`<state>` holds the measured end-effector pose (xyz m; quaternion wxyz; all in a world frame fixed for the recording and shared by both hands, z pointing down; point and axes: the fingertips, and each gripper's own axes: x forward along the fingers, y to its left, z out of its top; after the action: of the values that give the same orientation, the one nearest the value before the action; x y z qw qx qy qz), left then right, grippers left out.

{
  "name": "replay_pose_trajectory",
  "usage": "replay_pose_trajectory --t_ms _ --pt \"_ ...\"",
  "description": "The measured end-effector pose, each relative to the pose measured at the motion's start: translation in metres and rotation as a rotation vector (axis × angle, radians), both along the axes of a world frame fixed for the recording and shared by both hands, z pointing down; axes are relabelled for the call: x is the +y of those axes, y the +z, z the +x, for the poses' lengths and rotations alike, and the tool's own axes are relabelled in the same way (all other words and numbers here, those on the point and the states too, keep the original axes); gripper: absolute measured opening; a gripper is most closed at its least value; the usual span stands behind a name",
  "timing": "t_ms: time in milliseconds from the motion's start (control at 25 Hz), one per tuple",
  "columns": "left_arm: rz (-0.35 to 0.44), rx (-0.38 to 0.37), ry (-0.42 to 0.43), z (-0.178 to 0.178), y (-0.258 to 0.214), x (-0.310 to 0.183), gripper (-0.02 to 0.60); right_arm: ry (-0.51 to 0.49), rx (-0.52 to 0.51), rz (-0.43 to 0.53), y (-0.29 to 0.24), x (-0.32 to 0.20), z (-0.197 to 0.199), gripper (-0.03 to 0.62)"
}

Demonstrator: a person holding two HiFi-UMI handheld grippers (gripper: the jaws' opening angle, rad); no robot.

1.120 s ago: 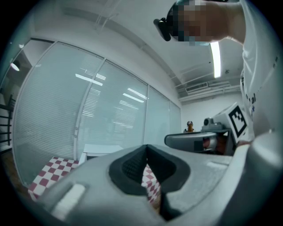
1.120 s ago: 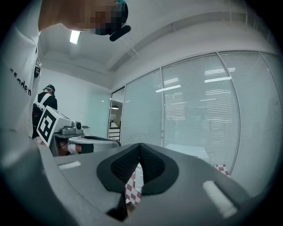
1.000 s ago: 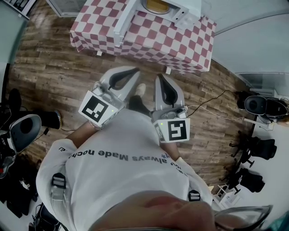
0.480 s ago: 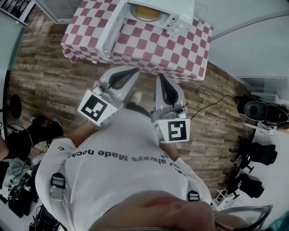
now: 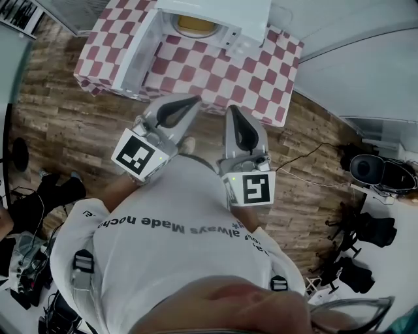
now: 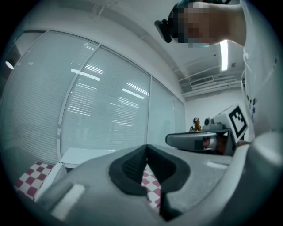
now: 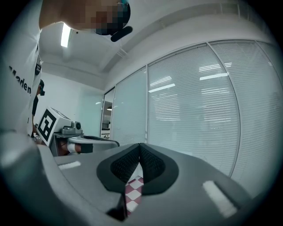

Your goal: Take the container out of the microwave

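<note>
A white microwave (image 5: 219, 16) stands on a table with a red-and-white checked cloth (image 5: 215, 72) at the top of the head view. Its door (image 5: 134, 45) hangs open to the left. Inside sits a yellow container (image 5: 194, 26). My left gripper (image 5: 194, 99) and right gripper (image 5: 230, 108) are held side by side in front of my body, short of the table's near edge. Both are shut with nothing between the jaws. In the left gripper view the left gripper (image 6: 147, 147) shows only checked cloth through its gap; the right gripper (image 7: 139, 145) shows the same.
Wooden floor (image 5: 78, 124) surrounds the table. A cable (image 5: 307, 156) runs across the floor at the right toward black equipment (image 5: 369, 169). Chairs and gear (image 5: 32, 196) stand at the left. Glass walls with blinds (image 6: 97, 114) rise behind the table.
The table and microwave have drawn closer and shifted left in the head view as I walk toward them. Both grippers stay shut and side by side.
</note>
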<state>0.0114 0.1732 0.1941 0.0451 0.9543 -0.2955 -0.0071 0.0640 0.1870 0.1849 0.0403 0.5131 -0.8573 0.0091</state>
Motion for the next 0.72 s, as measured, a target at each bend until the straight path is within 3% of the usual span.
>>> replay_pose_trajectory --t_ms 320,720 --pt "-0.038 -0.009 -0.052 0.027 0.012 -0.031 0.003 -0.024 -0.044 -0.028 0.01 -0.032 0.028 0.002" --pt "-0.058 -0.013 -0.068 0.03 0.021 -0.061 0.004 -0.049 -0.043 -0.032 0.016 -0.06 0.028 0.002"
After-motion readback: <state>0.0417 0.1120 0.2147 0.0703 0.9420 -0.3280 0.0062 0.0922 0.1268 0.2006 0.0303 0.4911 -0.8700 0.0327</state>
